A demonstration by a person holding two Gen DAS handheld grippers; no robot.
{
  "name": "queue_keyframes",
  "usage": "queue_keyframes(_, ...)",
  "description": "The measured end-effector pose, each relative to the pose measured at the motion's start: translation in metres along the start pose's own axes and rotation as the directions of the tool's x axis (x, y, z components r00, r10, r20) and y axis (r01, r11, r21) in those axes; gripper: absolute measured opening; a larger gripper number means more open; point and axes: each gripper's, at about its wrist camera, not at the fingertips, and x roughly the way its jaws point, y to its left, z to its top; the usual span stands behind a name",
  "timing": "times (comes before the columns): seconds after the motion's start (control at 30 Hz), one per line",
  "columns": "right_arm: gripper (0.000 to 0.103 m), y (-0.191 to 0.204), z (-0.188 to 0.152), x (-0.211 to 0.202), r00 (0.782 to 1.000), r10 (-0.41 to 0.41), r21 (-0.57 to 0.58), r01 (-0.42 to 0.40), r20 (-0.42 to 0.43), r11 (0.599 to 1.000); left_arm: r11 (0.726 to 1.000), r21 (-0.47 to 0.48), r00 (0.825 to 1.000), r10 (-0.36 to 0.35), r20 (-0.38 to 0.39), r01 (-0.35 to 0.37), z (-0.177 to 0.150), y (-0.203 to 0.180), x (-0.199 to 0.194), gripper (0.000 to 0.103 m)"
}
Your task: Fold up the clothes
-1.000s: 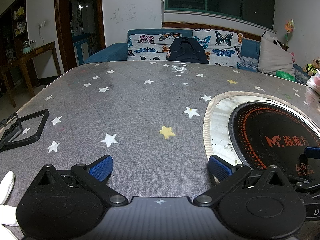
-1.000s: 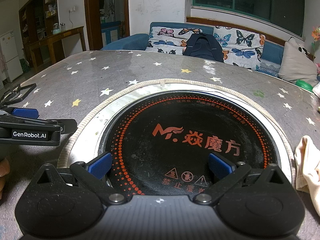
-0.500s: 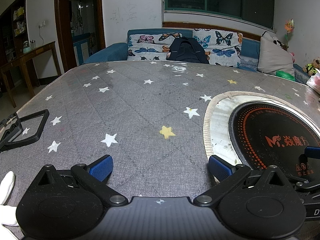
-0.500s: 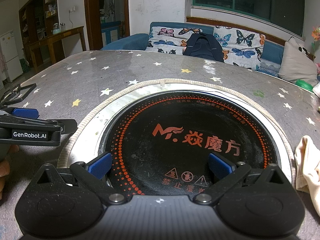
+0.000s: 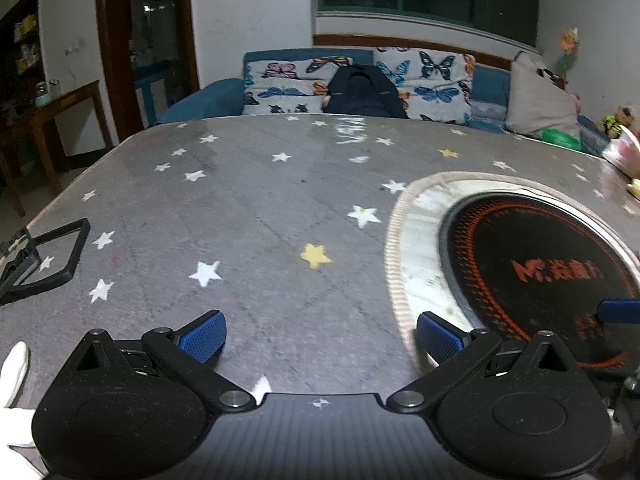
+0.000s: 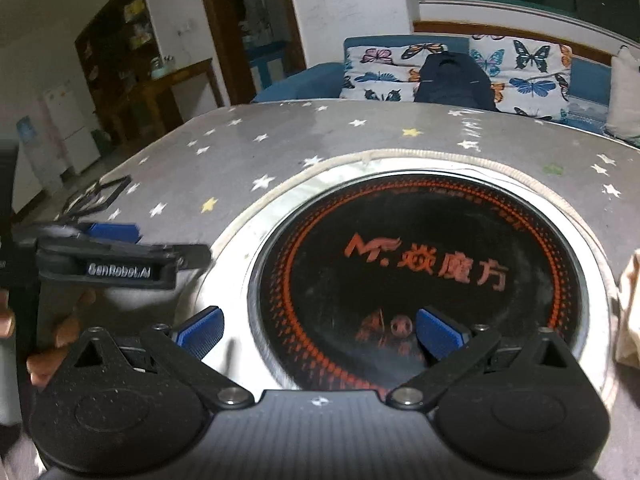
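A cream cloth (image 6: 629, 308) lies at the right edge of the right wrist view, on the grey star-patterned table (image 5: 248, 208); only a strip of it shows. My left gripper (image 5: 320, 338) is open and empty, low over the table left of the round black hotplate (image 5: 540, 264). My right gripper (image 6: 320, 330) is open and empty, over the near part of the hotplate (image 6: 424, 264). The left gripper also shows from the side in the right wrist view (image 6: 120, 256), held by a hand.
A black frame-like stand (image 5: 44, 260) lies near the table's left edge. A pink-and-white item (image 5: 624, 152) sits at the far right. Behind the table is a blue sofa with butterfly cushions (image 5: 400, 80) and a dark bag (image 5: 362, 92).
Both grippers have lifted and shifted; the views are blurred with motion. The right wrist view has swung left and tilted. Both jaws stay open.
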Motion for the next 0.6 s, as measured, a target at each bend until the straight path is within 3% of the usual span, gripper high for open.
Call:
queue_keyframes(0.17, 0.103, -0.007, -0.016, -0.035, 0.998, -0.054, 0.02, 0.054, 0.027, 0.998, 0.998, -0.001, 0.997, -0.068, -0.023, 0.068, -0.001, -0.016, -0.011, 0.103)
queue_keyframes(0.33, 0.103, -0.025, -0.031, -0.075, 0.981, -0.184, 0.068, 0.18, 0.067, 0.981, 0.989, 0.04, 0.99, -0.139, -0.03, 0.14, -0.002, -0.044, -0.024, 0.103)
queue_keyframes(0.6, 0.103, -0.06, -0.056, -0.146, 0.95, -0.278, 0.184, 0.25, 0.143, 0.951, 0.947, 0.096, 0.952, -0.303, -0.047, 0.306, 0.005, -0.104, -0.047, 0.103)
